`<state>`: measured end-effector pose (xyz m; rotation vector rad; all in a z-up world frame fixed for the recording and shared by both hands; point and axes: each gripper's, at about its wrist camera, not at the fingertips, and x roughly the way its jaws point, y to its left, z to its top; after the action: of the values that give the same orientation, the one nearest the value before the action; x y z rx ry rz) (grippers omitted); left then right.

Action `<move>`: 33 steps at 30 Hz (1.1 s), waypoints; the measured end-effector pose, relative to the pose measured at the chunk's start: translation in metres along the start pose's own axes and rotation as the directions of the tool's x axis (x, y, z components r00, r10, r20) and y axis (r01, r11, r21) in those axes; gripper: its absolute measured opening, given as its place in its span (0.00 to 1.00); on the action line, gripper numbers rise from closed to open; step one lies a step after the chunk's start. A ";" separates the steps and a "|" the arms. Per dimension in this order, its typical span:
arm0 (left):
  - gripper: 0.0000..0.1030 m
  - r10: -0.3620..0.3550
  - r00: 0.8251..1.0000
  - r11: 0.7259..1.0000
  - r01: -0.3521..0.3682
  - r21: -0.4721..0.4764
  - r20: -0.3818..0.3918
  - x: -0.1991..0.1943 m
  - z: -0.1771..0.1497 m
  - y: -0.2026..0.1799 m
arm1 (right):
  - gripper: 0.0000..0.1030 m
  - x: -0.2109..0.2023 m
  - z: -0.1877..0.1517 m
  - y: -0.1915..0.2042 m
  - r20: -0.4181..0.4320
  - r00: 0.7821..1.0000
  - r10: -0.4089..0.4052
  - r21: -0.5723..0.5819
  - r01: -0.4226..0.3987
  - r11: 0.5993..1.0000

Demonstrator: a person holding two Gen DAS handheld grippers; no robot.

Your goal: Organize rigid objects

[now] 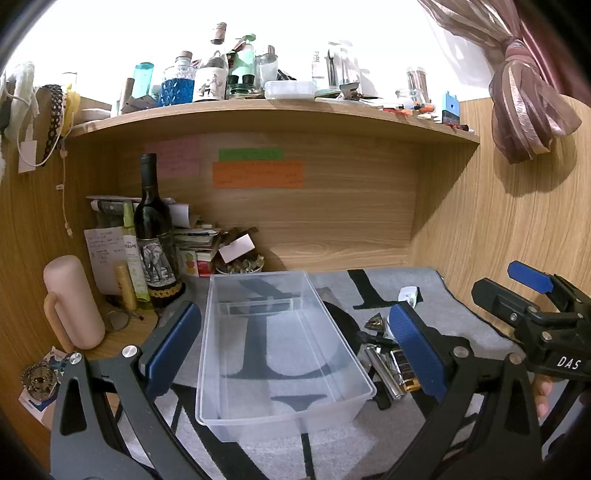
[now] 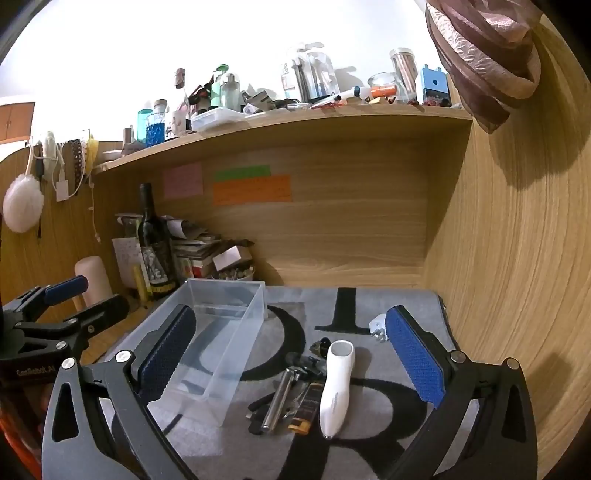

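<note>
Pretty bright overall on my end, white wall [image 1: 332,22] up top totally blown out. Curtain [image 2: 487,55] throws a hard shadow on the wood panel, under the shelf [image 1: 277,110] it's dimmer. Heavy fisheye bending, dark corners, otherwise sharp.

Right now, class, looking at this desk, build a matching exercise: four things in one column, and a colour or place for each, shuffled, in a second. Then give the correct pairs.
Column one:
1. plastic bin
2. trimmer
3. wine bottle
4. plug adapter

Column two:
A. dark, upright in the left back corner
B. small and white, far edge of the mat
C. clear and empty, on the mat's left
D. long and white, lying among small metal items

Pairs: 1-C, 2-D, 3-A, 4-B
</note>
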<state>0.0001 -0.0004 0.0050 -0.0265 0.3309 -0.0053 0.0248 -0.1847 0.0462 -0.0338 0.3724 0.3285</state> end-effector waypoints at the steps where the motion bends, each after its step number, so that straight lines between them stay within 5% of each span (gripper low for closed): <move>1: 1.00 -0.002 1.000 1.000 0.002 0.002 -0.001 0.000 0.000 0.000 | 1.00 0.000 0.000 0.000 0.000 1.000 0.000 0.000 0.000 1.000; 33: 1.00 -0.007 1.000 1.000 0.007 0.014 0.006 0.004 -0.003 -0.009 | 1.00 0.002 -0.001 0.000 -0.006 1.000 0.001 0.000 -0.001 1.000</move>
<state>0.0027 -0.0096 0.0014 -0.0143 0.3250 -0.0148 0.0258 -0.1839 0.0444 -0.0343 0.3787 0.3292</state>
